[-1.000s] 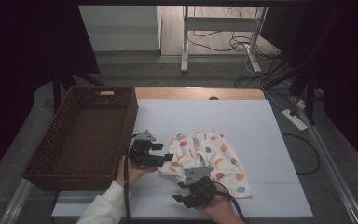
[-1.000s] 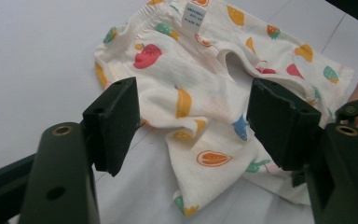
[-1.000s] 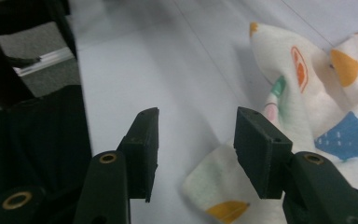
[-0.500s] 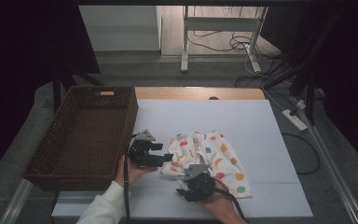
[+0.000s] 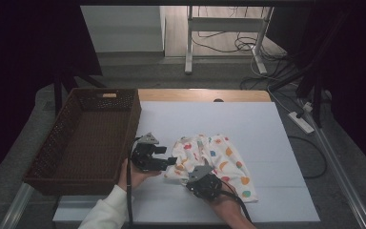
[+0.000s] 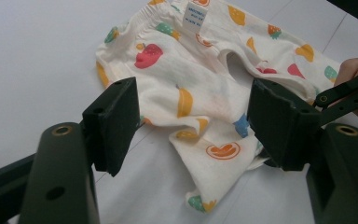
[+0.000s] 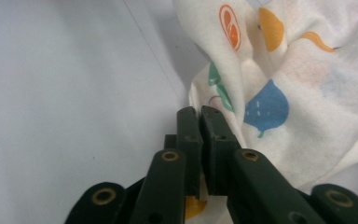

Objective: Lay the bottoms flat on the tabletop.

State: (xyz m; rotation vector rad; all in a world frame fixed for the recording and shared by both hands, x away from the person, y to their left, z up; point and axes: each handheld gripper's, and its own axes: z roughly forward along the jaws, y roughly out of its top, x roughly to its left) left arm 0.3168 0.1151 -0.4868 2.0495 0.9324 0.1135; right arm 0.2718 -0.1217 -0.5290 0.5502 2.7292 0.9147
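My right tongs (image 7: 200, 114) just moved in and clamped the shorts (image 5: 219, 164) hem; left tongs (image 6: 193, 123) stay spread at the waistband, ready to grab next.

A wicker basket (image 5: 83, 138) is set at the table's (image 5: 267, 143) left; baby shorts (image 5: 214, 162) are spread just right of it.

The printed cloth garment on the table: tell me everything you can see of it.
The garment is a small cream piece, soft thin fabric by its look, printed with red, orange, blue and green fruit shapes. It has a gathered elastic edge with a white label sewn inside. It lies rumpled and partly folded on the white table, right of the wicker basket. The right gripper is shut on its near edge; the open left gripper straddles its corner.
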